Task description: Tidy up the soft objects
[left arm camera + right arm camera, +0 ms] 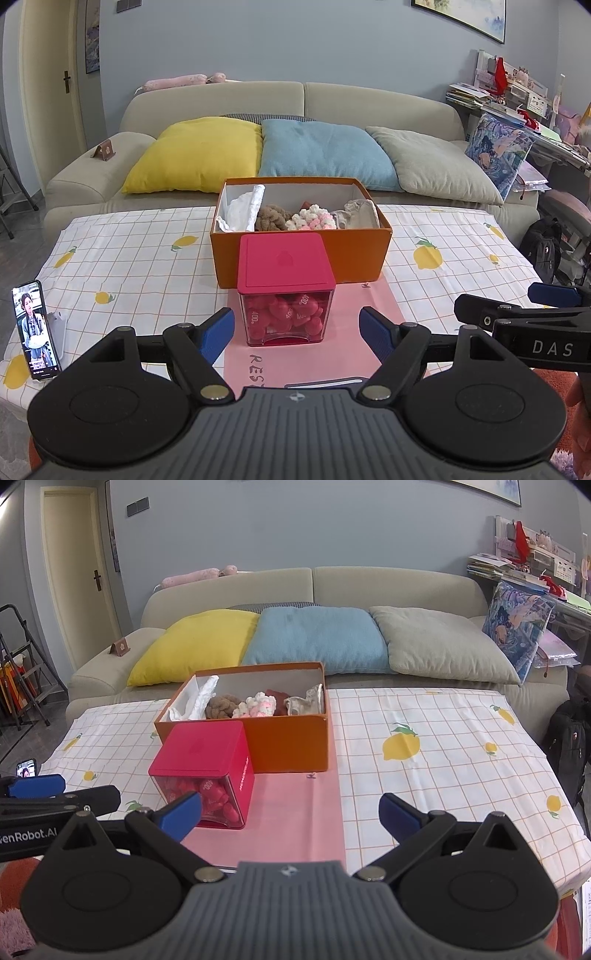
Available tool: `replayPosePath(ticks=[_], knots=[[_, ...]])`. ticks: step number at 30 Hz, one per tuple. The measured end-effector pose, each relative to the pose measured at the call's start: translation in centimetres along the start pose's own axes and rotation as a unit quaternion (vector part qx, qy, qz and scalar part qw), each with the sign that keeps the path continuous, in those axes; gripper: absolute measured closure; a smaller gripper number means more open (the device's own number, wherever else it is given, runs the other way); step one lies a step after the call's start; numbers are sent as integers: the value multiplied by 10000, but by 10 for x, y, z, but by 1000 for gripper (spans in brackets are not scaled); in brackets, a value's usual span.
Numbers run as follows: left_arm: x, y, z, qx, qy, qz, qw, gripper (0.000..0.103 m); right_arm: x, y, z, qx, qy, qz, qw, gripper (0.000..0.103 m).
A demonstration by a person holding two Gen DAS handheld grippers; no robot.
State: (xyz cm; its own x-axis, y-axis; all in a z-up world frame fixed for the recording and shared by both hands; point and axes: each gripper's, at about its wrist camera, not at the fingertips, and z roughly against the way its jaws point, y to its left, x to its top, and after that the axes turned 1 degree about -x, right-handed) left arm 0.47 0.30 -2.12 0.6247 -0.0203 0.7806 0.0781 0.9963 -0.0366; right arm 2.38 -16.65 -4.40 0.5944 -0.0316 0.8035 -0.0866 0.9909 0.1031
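Behind your tabletop [129, 240], which wears a white checked cloth printed with lemons, a beige sofa [221, 96] carries a yellow cushion [195, 155], a blue cushion [325, 151] and a grey cushion [432, 162] side by side. You have an orange box [295, 251] standing open at the far middle of the tabletop, and the soft things lie in a row inside it: a white cloth [243, 208] at the left end, then a brown fluffy bundle [271, 218], a pink-and-white fluffy bundle [314, 218] and a pale grey cloth [356, 214] at the right end. Just in front of the box, touching or nearly touching its near wall, sits a clear container with a red lid [286, 288] full of red pieces, on a pink mat [325, 354]. Your left tongs [297, 332] are spread wide with nothing between them, hovering near the container's near side. Your right tongs [290, 814] are likewise spread and empty, over the mat to the right of the container. A phone [35, 328] stands propped at the tabletop's left edge, its screen lit.
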Motion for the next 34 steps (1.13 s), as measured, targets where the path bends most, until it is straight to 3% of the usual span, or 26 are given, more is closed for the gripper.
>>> replayPosePath(ticks=[34], knots=[[1, 4, 4, -75, -119, 36, 9999, 13, -3, 0, -3, 25, 83, -2, 10000, 3]])
